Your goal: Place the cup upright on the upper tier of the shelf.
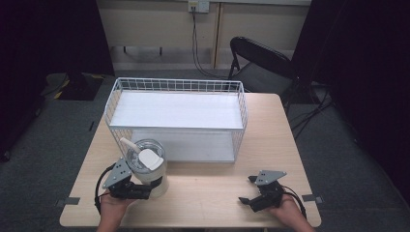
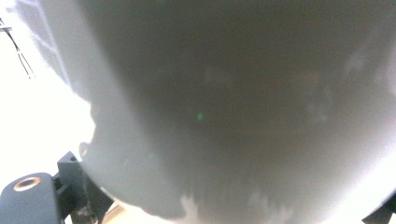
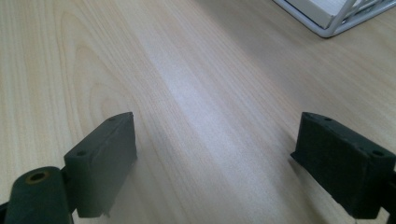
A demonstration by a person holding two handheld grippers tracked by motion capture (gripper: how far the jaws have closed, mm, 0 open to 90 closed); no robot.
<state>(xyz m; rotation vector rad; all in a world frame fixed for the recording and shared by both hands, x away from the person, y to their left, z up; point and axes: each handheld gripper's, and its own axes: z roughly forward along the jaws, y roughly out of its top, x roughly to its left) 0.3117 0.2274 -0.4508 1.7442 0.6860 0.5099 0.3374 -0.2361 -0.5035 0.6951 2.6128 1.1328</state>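
While my left gripper (image 1: pixel 143 189) is clamped around the lower body of the tumbler (image 1: pixel 147 173), the cup stands upright on the wooden table (image 1: pixel 212 193), just in front of the near left corner of the white wire basket (image 1: pixel 176 118) and close to touching its front edge. The tumbler is pale and rounded, with a clear lid (image 1: pixel 143 153) bearing a white flip tab, and a white straw (image 1: pixel 130 145) leans out of it toward the basket's left end. In the left gripper view the tumbler's grey-white wall (image 2: pixel 233 116) sits pressed right up against the camera, blurred, with my one black jaw showing at its lower left edge and a sliver of the other at the lower right, so I hold it from both sides. My right gripper (image 1: pixel 250 189) rests low over the table well to the right of the tumbler, in front of the basket's near right corner and apart from it. Its jaws are spread wide with nothing between them; in the right gripper view bare wood grain (image 3: pixel 201 107) lies between the two black pads (image 3: pixel 105 158), and the basket's wire corner (image 3: pixel 334 18) sits ahead at the upper right. A black folding chair (image 1: pixel 263 63) stands behind the basket's far right corner.
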